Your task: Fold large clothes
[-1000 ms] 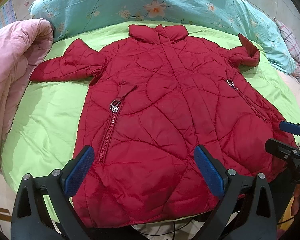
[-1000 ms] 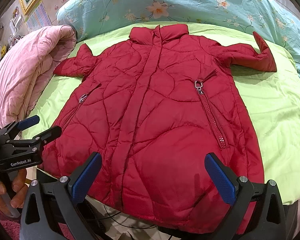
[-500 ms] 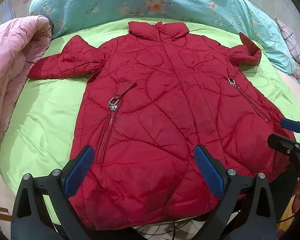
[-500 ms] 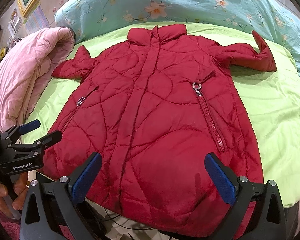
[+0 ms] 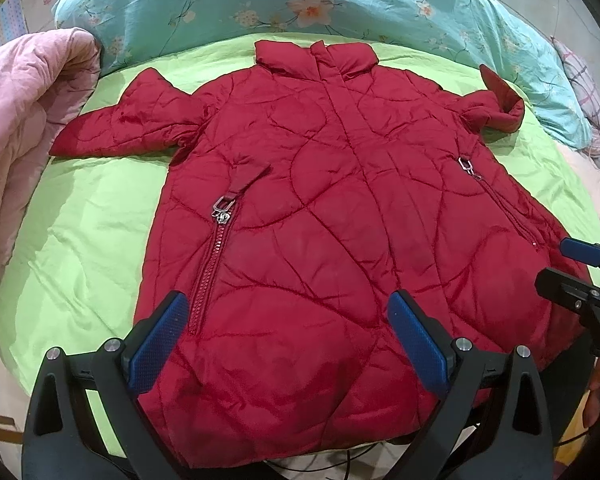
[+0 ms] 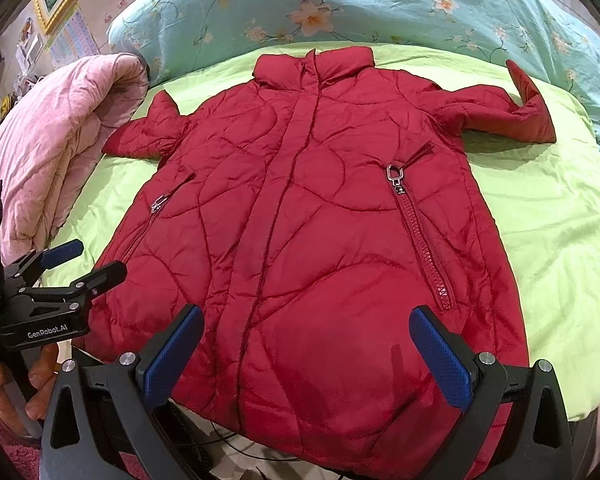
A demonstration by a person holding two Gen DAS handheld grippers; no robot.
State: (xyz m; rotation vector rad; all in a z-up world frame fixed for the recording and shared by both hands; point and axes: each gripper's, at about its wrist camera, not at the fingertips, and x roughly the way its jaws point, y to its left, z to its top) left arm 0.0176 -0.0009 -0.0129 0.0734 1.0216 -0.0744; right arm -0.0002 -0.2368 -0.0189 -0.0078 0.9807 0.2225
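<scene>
Because the red coat (image 5: 320,220) lies flat, front up on the bed (image 5: 80,240) for folding, you hold both grippers' fingers (image 5: 156,344) spread at its near hem, gripping nothing.

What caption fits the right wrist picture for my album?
Open right gripper over a red coat spread flat on a green sheet, left gripper open alongside.

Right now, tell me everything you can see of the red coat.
The red coat is a shiny quilted puffer, lying front-up and flat on the green sheet. Collar toward the pillows, front closed, sleeves spread sideways, one cuff curled up. Two slanted zip pockets look closed. Its hem overhangs the bed edge. Neither open gripper touches it.
</scene>
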